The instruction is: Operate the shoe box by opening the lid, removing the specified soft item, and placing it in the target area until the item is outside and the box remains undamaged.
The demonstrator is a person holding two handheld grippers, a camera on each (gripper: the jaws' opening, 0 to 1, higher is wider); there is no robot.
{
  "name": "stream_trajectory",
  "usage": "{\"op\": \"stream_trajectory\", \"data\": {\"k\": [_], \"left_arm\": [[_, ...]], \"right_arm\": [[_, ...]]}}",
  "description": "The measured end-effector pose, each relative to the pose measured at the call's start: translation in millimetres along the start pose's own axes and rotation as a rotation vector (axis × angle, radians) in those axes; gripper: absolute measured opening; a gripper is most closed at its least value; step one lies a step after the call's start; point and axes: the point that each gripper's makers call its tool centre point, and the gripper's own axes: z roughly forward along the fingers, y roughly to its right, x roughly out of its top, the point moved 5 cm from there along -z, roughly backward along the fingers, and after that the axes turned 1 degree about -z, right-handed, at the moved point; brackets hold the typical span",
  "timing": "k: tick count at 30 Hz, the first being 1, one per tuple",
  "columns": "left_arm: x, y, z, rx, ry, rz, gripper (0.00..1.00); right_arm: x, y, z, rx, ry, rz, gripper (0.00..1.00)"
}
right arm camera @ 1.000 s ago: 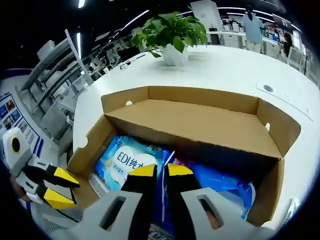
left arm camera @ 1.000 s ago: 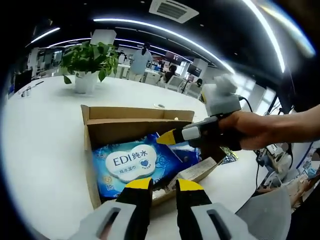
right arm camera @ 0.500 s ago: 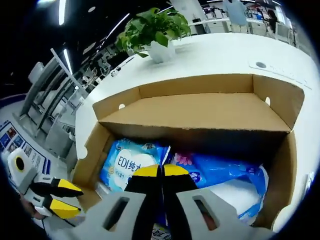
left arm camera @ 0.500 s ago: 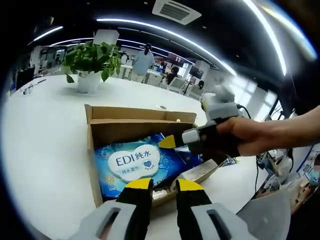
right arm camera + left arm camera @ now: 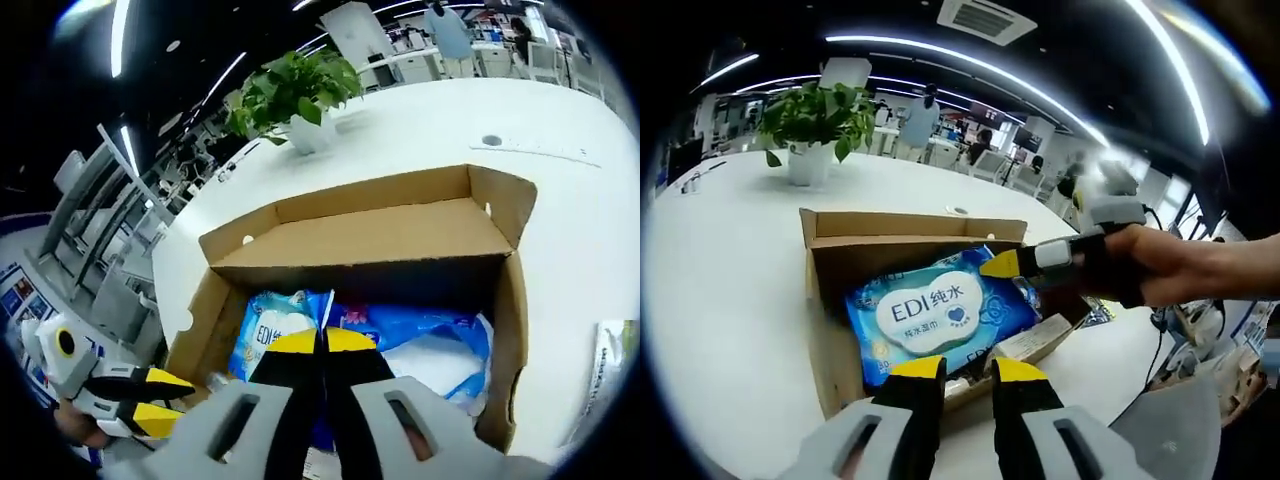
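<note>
Inside the open shoe box (image 5: 830,300), the blue wipes pack (image 5: 940,315) tilts up with its far end pinched by the closed right gripper (image 5: 320,340), while the left gripper (image 5: 965,368), jaws a little apart, waits just outside the box's near wall.

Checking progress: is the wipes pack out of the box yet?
Not yet. The wipes pack, pinched by the right tongs, is tilted up but inside the box.
</note>
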Motion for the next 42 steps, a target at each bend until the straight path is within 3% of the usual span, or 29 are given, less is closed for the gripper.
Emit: {"op": "stream_trajectory", "data": {"k": [14, 27, 36, 42], "left_arm": [[0.0, -0.1, 2.5, -0.009, -0.012, -0.015, 0.18], [22.0, -22.7, 17.6, 0.021, -0.02, -0.021, 0.18], [27.4, -36.7, 43.6, 0.015, -0.11, -0.004, 0.19], [21.4, -41.5, 65.3, 0.03, -0.213, -0.016, 0.21]], "right_arm": [[7.8, 10.7, -36.2, -0.027, 0.091, 0.026, 0.0], [4.7, 24.1, -45.1, -0.078, 0.145, 0.09, 0.0], [-0.7, 31.5, -47.6, -0.083, 0.167, 0.15, 0.0], [-1.9, 34.3, -46.6, -0.09, 0.17, 0.164, 0.0]]}}
